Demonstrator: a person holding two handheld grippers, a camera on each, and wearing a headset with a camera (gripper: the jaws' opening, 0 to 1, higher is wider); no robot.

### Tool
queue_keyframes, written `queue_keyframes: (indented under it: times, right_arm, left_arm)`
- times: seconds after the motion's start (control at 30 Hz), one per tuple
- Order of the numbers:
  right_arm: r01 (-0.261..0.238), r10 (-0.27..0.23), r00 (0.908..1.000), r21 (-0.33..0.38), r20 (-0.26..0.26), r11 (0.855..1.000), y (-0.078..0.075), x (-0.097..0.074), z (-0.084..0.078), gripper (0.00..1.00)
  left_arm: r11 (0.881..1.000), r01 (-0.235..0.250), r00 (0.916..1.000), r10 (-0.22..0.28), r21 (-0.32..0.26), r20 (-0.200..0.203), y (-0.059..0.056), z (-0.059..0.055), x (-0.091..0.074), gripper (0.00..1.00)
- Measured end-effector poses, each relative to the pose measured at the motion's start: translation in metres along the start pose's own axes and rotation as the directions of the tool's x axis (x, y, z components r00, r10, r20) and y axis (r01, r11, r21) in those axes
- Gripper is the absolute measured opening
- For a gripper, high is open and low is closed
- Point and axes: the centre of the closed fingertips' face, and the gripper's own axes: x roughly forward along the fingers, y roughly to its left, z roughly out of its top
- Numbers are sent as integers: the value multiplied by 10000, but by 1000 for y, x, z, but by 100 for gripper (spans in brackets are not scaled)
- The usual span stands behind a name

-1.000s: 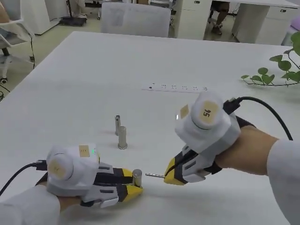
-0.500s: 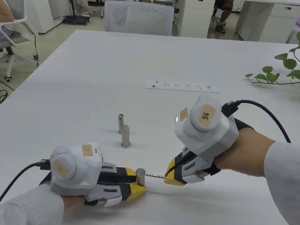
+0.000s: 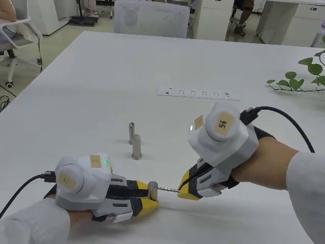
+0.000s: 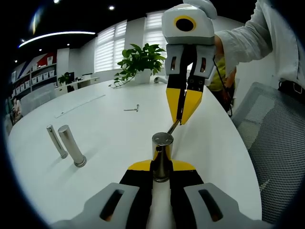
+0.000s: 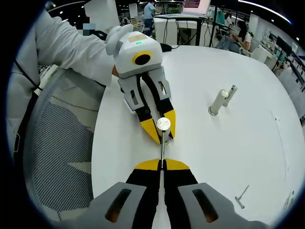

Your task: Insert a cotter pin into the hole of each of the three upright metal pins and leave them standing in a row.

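- The left gripper point(image 3: 147, 200) pinches an upright pin point(image 3: 152, 191) near the counter point(image 3: 101, 91) edge at 6 o'clock.
- The right gripper point(image 3: 184, 192), at the pin's 3 o'clock, pinches a cotter pin point(image 3: 167, 190) whose tip meets the pin.
- Two other pins point(image 3: 136, 147) stand at its 11 o'clock.

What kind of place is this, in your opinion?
Probably an open-plan office or lab: a large white table with a power strip, an office chair and a leafy plant.

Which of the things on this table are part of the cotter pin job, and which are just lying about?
Job: metal pin in the left gripper; cotter pin in the right gripper; thick upright pin; thin upright pin; loose cotter pin.
Lying about: power strip; plant; chair.
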Motion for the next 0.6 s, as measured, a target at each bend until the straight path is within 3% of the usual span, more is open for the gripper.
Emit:
queue_keyframes:
  times: [0.6]
  right_arm:
    - [-113,110,9999,-308,-114,9995,-1,7,10,2]
  left_arm:
    - [10000,-23,10000,24,-34,21,-1,0,0,10]
